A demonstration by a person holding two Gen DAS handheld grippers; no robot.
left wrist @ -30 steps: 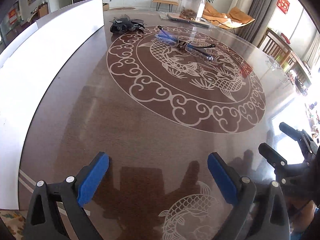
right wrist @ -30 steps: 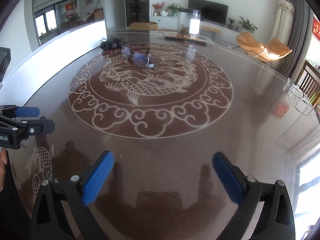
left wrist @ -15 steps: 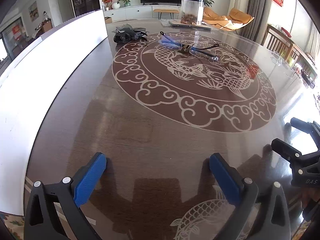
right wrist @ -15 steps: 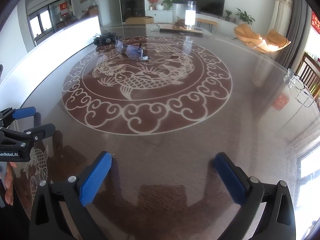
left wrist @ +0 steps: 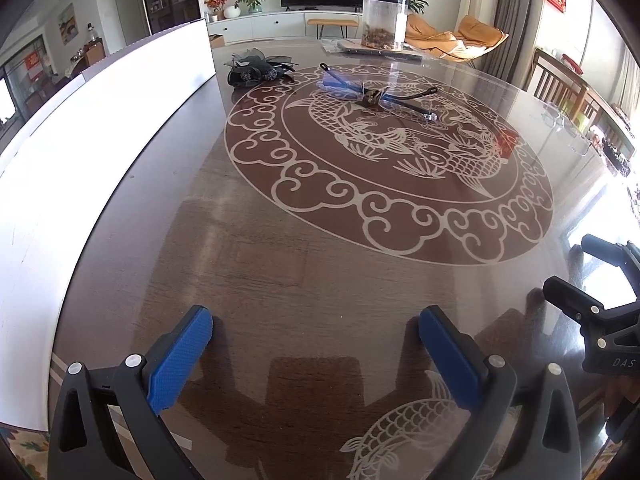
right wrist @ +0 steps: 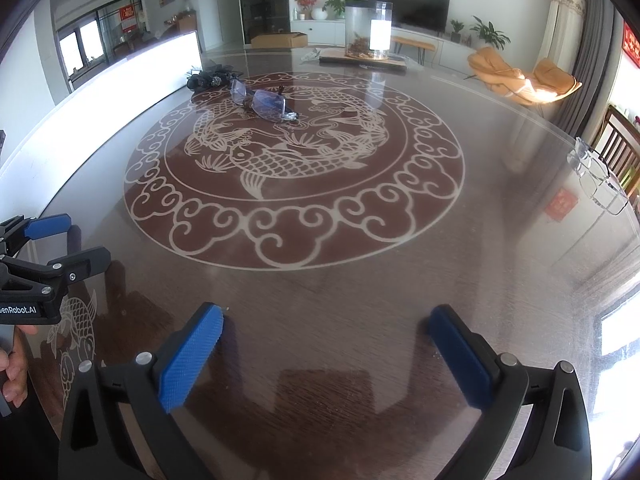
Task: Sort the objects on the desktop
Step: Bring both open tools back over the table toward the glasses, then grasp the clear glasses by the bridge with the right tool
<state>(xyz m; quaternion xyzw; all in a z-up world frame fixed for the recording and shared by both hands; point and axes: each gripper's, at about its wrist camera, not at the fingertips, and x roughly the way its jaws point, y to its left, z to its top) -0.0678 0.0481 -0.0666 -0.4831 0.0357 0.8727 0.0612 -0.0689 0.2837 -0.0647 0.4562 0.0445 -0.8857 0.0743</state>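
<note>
Both grippers' jaws wide — bare table [right wrist: 320,280] ahead, glasses [right wrist: 264,102] far.

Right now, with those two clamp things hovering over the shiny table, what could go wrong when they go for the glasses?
1. The glasses lie open on the glass-topped table; hard jaws closing on a lens might scratch it, or the thin frame might slip.
2. The black hair accessory sits close behind them, so a reach could snag it.
3. Both grippers, left and right, stand open side by side; aiming at one object, they could collide.
</note>
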